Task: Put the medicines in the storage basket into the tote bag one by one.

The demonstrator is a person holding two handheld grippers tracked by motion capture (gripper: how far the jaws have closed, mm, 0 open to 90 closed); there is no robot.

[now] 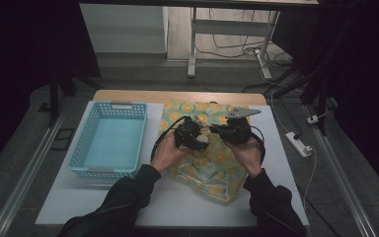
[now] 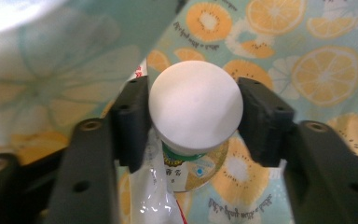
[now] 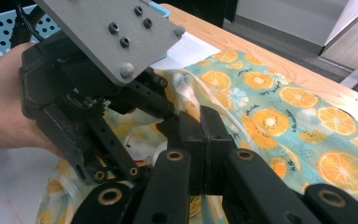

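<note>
A cloth bag printed with orange slices lies on the white table top. My left gripper reaches into its mouth. In the left gripper view its pads sit against both sides of the round white cap of a bottle, which has a green neck and a printed label below. My right gripper is shut on the bag's rim and holds it up beside the left gripper's grey plate. In the high view the right gripper is just right of the left one.
A light blue perforated basket stands on the left of the table, next to the bag. The wooden table edge runs behind it. On the floor to the right lie a power strip and cables.
</note>
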